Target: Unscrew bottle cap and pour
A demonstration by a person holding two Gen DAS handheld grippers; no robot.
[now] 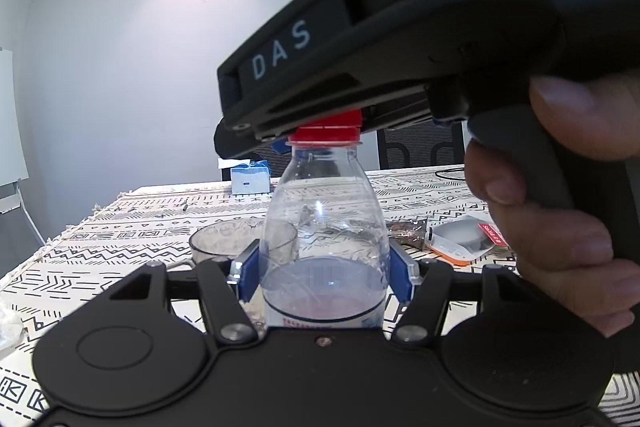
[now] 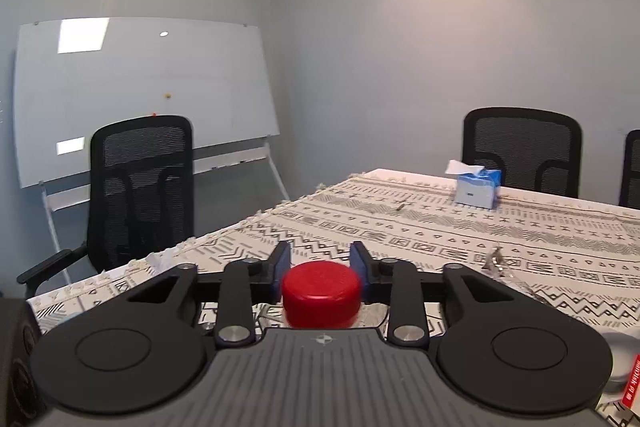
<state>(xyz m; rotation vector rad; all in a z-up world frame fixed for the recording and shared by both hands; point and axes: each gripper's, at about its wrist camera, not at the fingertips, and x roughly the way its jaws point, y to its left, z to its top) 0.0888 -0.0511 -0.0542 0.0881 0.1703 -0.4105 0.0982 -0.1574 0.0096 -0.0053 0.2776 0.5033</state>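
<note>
Red cap point(image 2: 321, 291) between right jaws

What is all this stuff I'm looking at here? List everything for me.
bottle: one, clear plastic, upright on the table, held at its body
cap: one, red, on the bottle's neck
bowl: one, clear glass, behind the bottle
tissue box: one, blue and white, far side of the table
packet: one, orange, white and red, right of the bottle
tablecloth: one, white with black patterns, over the table
chairs: three in view, black mesh, around the table
whiteboard: one, white, by the wall
left gripper: black with blue pads, shut on the bottle
right gripper: black with blue pads, around the cap
hand: one, holding the right gripper's handle
</note>
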